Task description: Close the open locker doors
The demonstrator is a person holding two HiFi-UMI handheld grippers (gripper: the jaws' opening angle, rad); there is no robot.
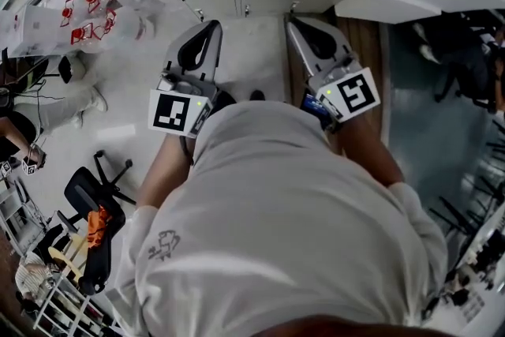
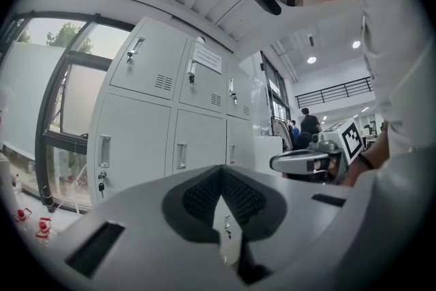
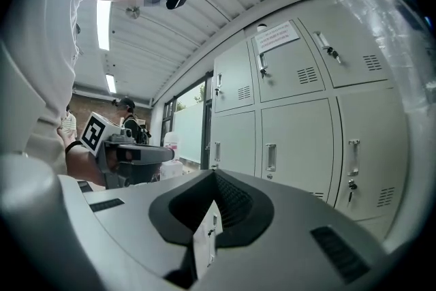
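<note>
From where I stand, the person in the white shirt (image 1: pixel 292 233) faces a bank of pale grey lockers (image 2: pixel 178 120) and holds both grippers out level in front of the chest, side by side and a little apart. The left gripper (image 1: pixel 211 29) has its jaws pressed together with nothing between them. The right gripper (image 1: pixel 293 24) is the same, its jaws closed on empty air. Neither gripper touches the lockers, which are just ahead of the tips. Every locker door I can see sits flush in its frame, upper row and lower row alike. A paper notice (image 3: pixel 276 36) is stuck on one upper door, and a small bunch of keys (image 2: pixel 101 178) hangs from the lock of a lower door at the window end. A tall window (image 2: pixel 61 102) adjoins that end of the lockers. A black office chair (image 1: pixel 88 197) is off to the person's left, and another person (image 2: pixel 310 123) stands far down the room.
</note>
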